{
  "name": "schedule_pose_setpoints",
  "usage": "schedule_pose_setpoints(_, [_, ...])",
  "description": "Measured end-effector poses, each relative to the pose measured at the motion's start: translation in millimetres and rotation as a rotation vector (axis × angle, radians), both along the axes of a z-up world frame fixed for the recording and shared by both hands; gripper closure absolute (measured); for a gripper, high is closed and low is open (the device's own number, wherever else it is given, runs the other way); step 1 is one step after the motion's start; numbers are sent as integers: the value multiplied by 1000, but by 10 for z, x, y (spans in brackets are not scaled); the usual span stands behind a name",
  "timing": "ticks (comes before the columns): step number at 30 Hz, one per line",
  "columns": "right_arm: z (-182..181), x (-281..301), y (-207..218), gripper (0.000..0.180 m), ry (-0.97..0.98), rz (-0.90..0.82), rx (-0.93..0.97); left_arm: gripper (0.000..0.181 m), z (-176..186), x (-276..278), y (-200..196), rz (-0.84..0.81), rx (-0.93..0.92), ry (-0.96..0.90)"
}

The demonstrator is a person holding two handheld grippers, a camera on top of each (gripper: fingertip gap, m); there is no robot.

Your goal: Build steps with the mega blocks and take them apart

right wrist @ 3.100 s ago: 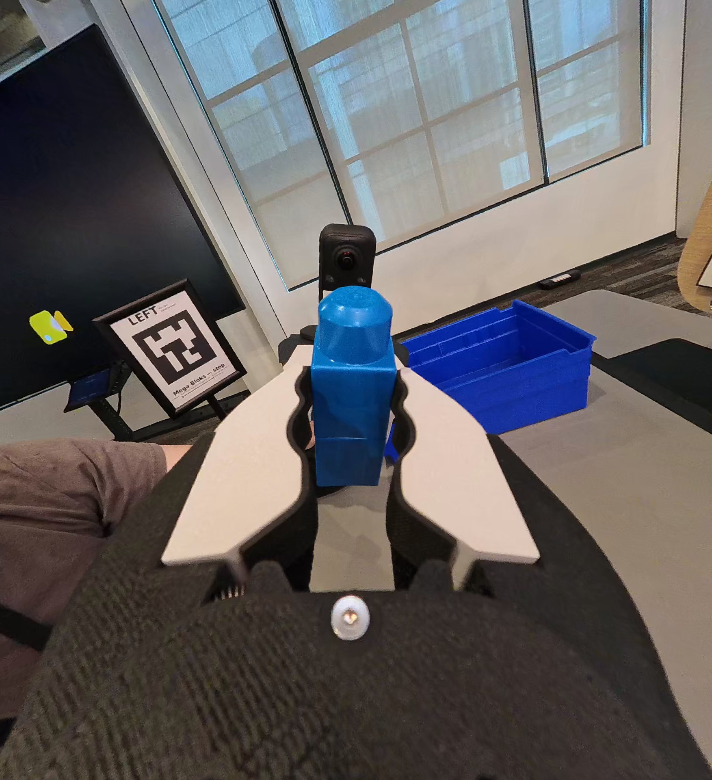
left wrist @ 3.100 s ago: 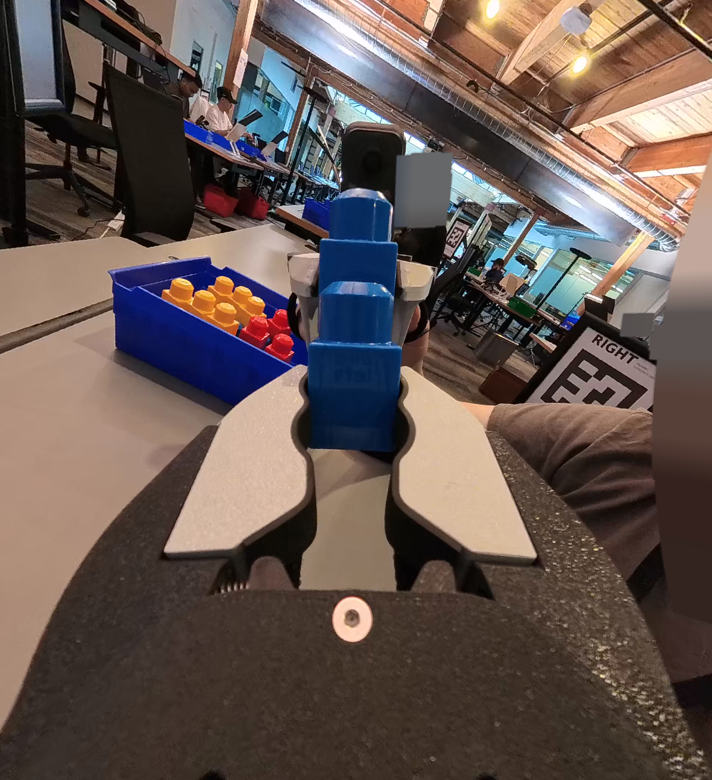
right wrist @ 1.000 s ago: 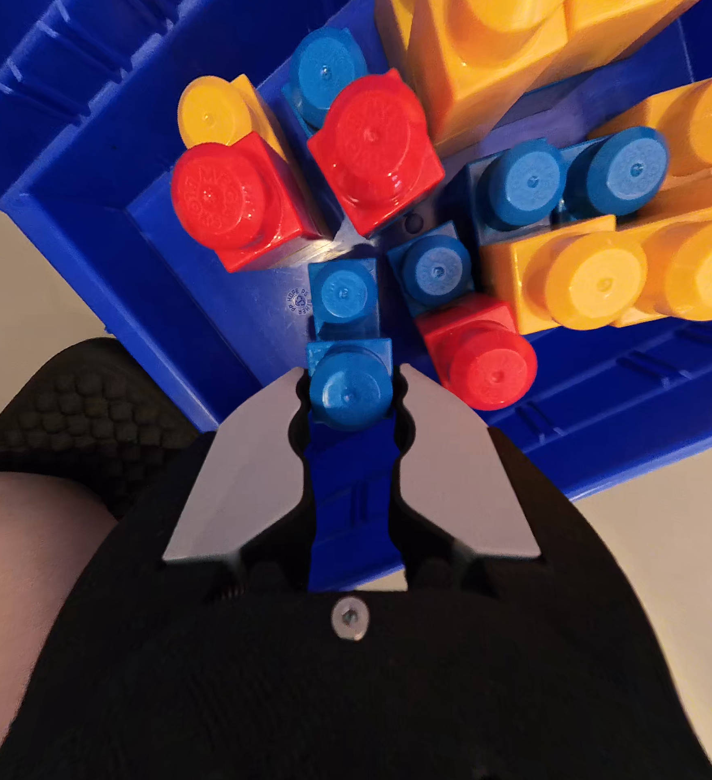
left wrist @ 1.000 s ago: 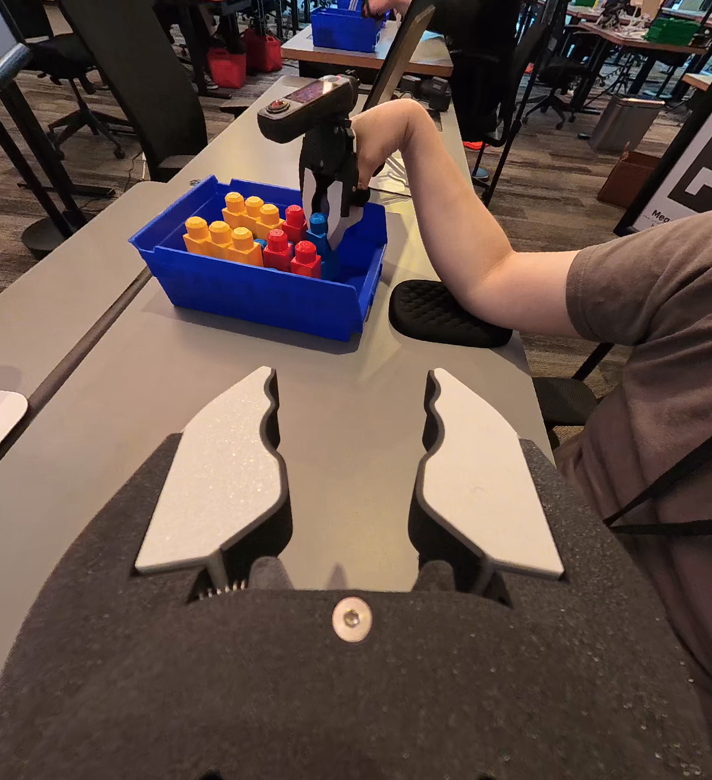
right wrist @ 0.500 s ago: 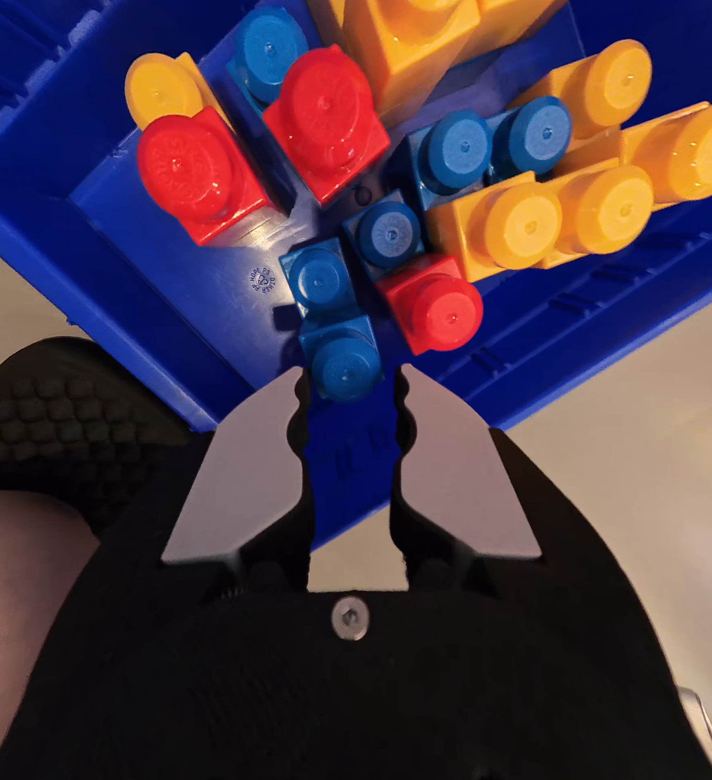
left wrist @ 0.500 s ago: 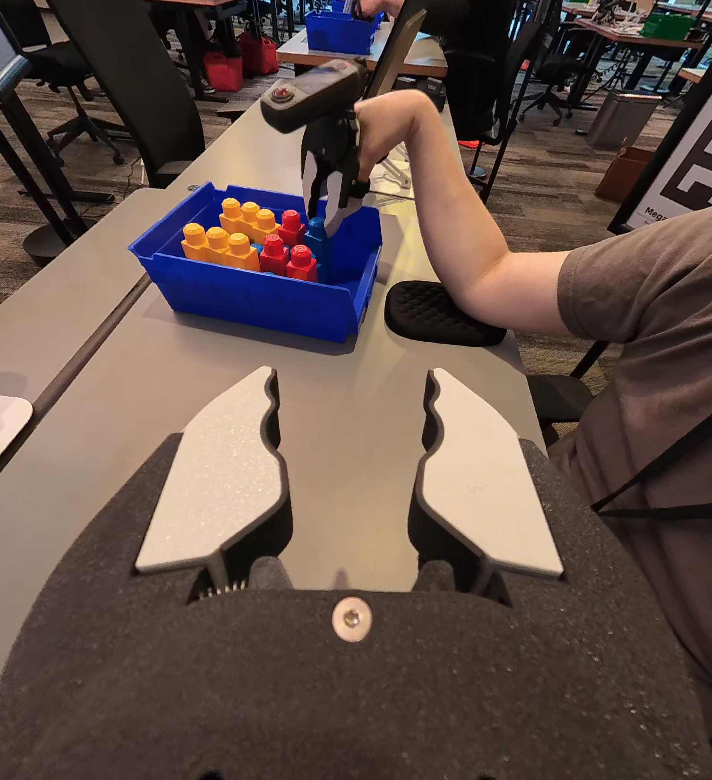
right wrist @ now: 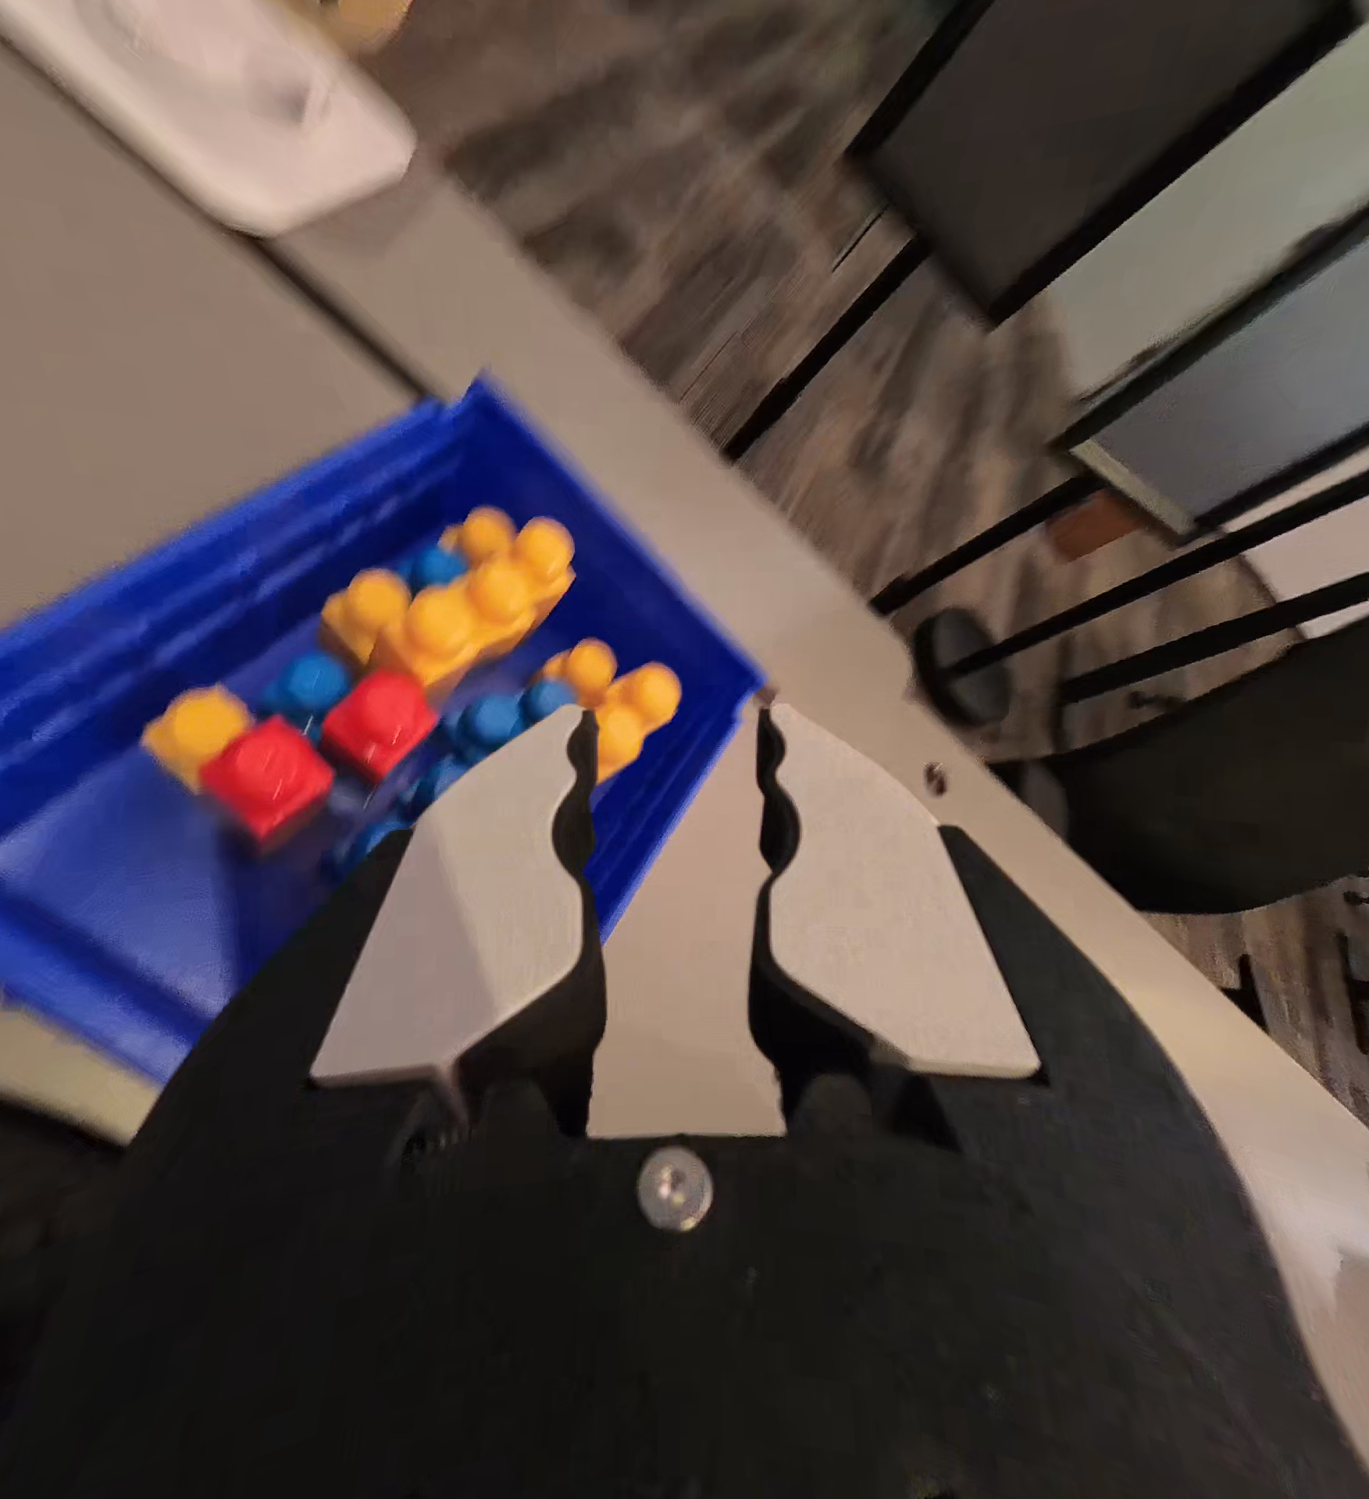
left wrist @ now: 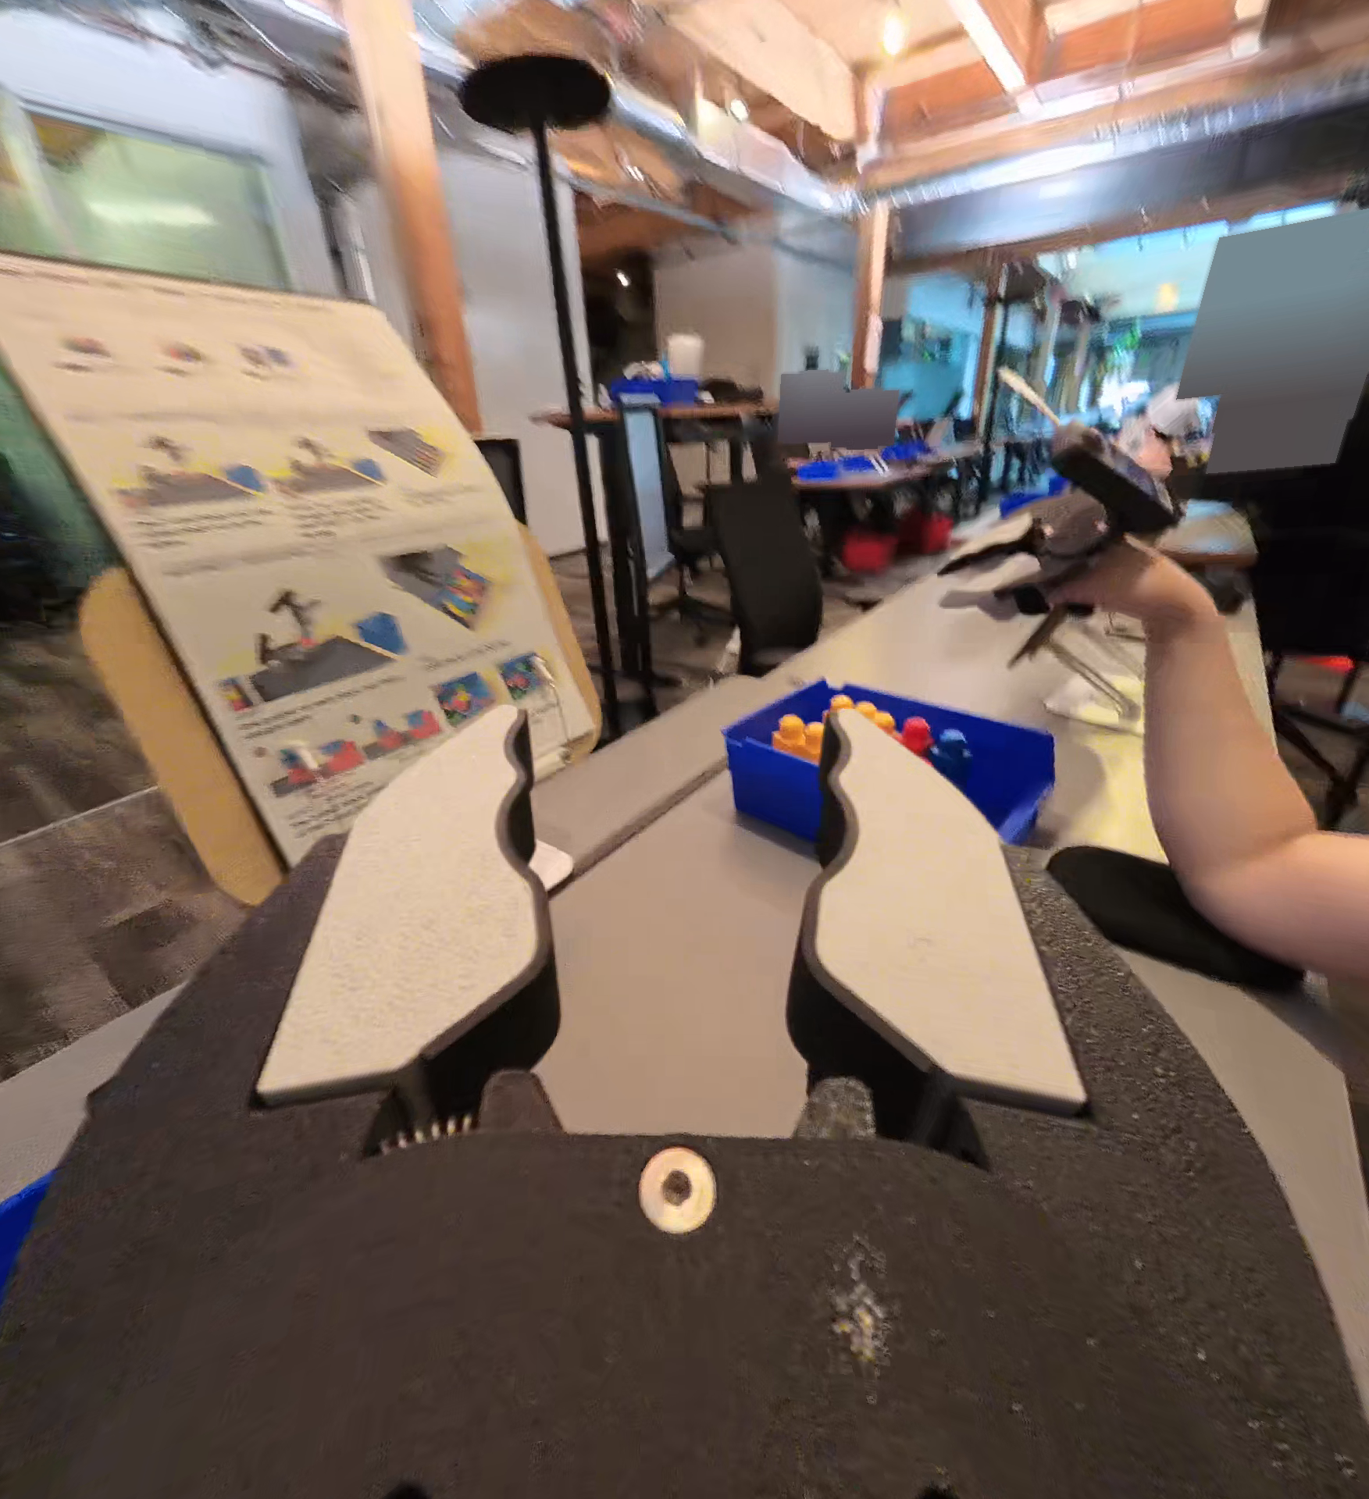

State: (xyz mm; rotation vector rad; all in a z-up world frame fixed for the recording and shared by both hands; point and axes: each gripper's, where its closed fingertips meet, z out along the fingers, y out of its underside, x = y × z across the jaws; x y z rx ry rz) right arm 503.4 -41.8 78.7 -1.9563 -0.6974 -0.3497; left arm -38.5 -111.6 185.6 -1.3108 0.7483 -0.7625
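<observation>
The left gripper [left wrist: 671, 730] was released, its two grey fingers [left wrist: 437, 917] spread wide with nothing between them, held above the grey counter [left wrist: 665, 973]. Beyond its right finger sat the blue bin [left wrist: 1013, 766] on the counter, with orange, red and blue mega blocks [left wrist: 916, 734] standing inside it. To the left, a slanted instruction board [left wrist: 275, 527] leaned at the counter's far edge. A black wrist pad [left wrist: 1135, 917] lay on the counter near the bin, under the person's forearm [left wrist: 1216, 762].

The right gripper [right wrist: 671, 714] was also released and empty, jaws parted. In the left wrist view it was raised in the air above and beyond the bin, well apart from the blocks, held in the person's hand [left wrist: 1127, 580]. Its own view, blurred by motion, looked down on the bin [right wrist: 40, 941], which lay to the left of its fingers; orange blocks [right wrist: 470, 608], red blocks [right wrist: 267, 779] and blue blocks [right wrist: 308, 681] were clustered toward one end, the other end of the bin bare. A white object [right wrist: 202, 113] rested on the counter farther off, too blurred to identify.
</observation>
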Motion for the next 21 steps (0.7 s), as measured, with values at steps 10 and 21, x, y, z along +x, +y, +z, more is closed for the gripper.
schedule_pose_setpoints(10, [908, 142, 4, 102, 459, -48, 503, 106, -26, -1011, 220, 353, 4, 25])
schedule_pose_setpoints(21, [769, -135, 193, 85, 646, 130, 454, 110, -1141, -2128, 901, 975, -362, 476])
